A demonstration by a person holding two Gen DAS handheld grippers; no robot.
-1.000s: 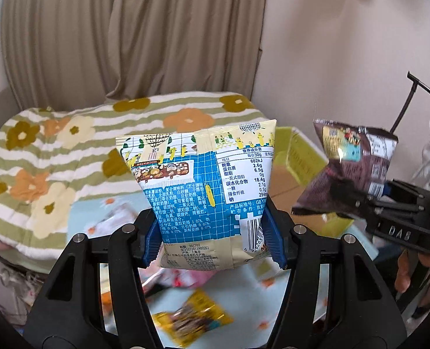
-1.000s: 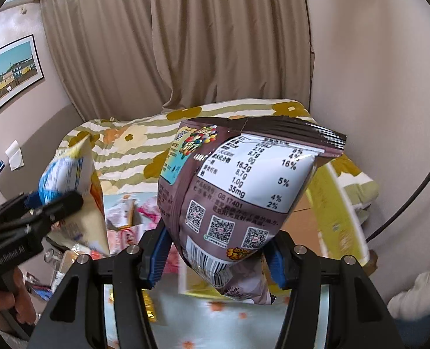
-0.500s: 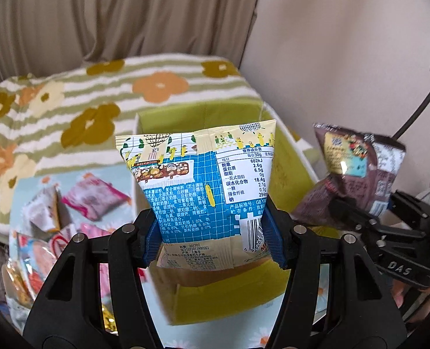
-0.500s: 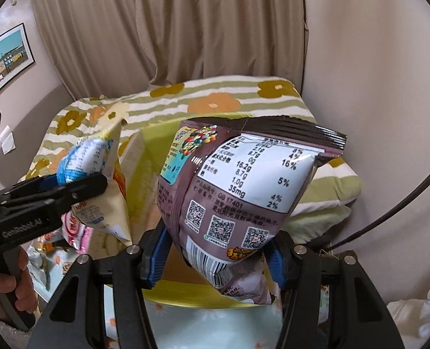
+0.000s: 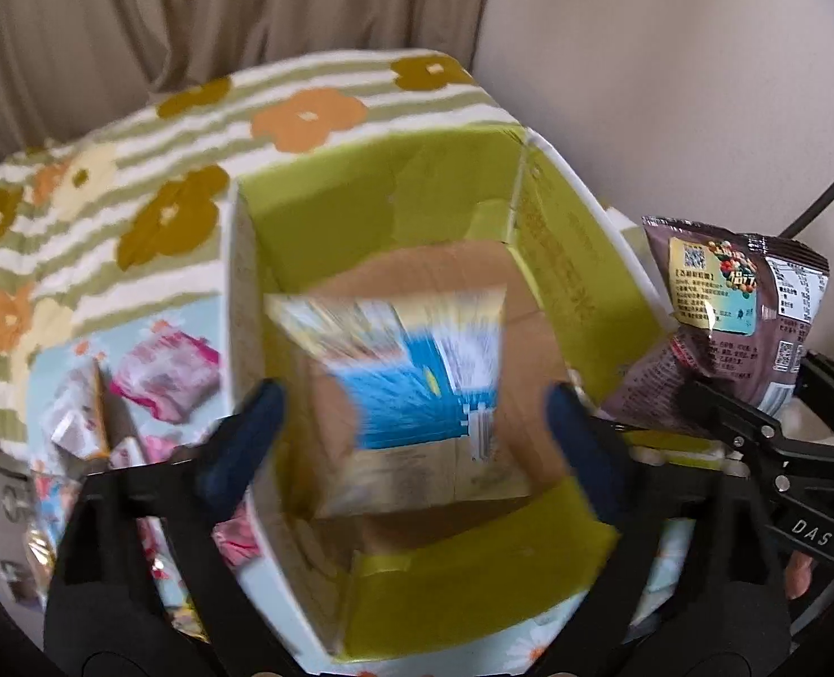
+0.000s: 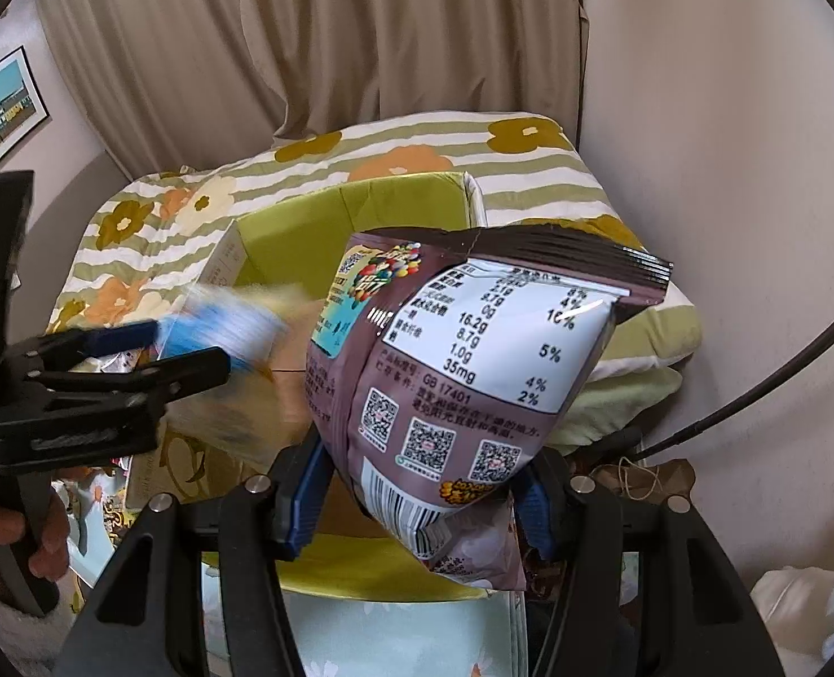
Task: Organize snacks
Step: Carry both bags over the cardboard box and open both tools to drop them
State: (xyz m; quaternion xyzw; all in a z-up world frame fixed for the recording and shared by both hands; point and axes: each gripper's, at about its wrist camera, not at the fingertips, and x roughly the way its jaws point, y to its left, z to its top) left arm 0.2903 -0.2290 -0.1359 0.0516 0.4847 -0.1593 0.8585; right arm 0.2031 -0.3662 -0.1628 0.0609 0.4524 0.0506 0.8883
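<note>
The left tool (image 5: 411,423) has just spread its jaws, releasing the blurred blue-and-yellow snack bag (image 5: 411,378) over the open green box (image 5: 563,282). The right tool (image 6: 422,502) clenches the brown snack bag (image 6: 473,372), long axis upright, sealed top upward, above the box's right side.

The left gripper (image 5: 411,412) has just been opening its jaws, and the blue-and-yellow snack bag (image 5: 417,378), gripped between its pads half a second ago, now sits blurred and loose between them over the open green box (image 5: 473,592). Both grippers now look deeper into the box than a second ago.
</note>
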